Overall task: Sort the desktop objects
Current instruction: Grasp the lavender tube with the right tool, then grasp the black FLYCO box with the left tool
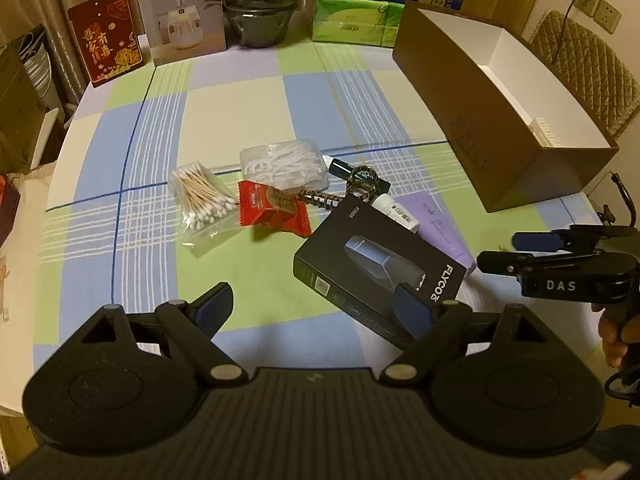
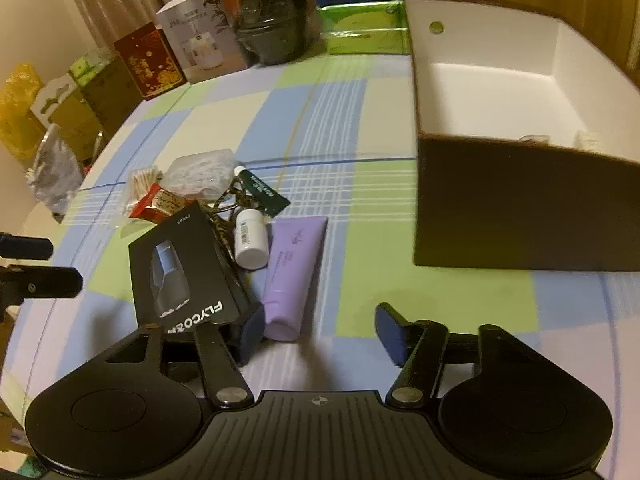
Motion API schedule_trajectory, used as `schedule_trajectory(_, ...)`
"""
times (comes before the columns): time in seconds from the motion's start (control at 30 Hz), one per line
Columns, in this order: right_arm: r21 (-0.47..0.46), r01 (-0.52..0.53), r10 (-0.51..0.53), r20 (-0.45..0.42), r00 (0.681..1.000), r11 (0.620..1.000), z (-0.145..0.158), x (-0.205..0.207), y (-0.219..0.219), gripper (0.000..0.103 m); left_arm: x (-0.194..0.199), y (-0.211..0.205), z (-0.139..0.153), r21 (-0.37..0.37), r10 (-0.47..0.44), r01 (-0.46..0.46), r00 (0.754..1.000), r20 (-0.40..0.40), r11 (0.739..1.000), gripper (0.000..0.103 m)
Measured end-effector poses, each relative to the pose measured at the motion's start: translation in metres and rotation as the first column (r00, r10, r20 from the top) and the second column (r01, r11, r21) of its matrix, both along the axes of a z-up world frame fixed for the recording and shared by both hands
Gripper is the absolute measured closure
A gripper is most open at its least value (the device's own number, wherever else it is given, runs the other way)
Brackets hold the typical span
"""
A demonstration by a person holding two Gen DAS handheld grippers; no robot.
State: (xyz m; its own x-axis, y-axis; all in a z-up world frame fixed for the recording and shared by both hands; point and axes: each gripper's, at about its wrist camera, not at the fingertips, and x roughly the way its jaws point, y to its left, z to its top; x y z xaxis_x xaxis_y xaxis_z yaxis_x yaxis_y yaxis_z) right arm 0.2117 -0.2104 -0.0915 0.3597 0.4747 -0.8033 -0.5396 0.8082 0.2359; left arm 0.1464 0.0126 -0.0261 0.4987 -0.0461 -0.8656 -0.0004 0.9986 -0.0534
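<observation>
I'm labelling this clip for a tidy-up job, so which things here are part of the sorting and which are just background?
Part of the job: cotton swabs, floss picks, red packet, black FLYCO box, white bottle, purple tube, brown storage box.

Just lying about: humidifier box, red card, dark vase, green pack.

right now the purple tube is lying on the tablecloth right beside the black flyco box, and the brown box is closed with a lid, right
Not quite. The purple tube does lie beside the black FLYCO box, but the brown box is open, with no lid. The right wrist view shows its white interior.
</observation>
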Motion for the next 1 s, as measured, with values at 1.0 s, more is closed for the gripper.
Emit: schedule_trajectory(1.0, -0.043, -0.056, 0.053, -0.058, 0.997, 0.998, -0.012, 0.015, -0.057, 0.078, 0.051, -0.057, -0.025, 0.003, 0.136, -0.136, 0.991, -0.016, 0.991, 0.011)
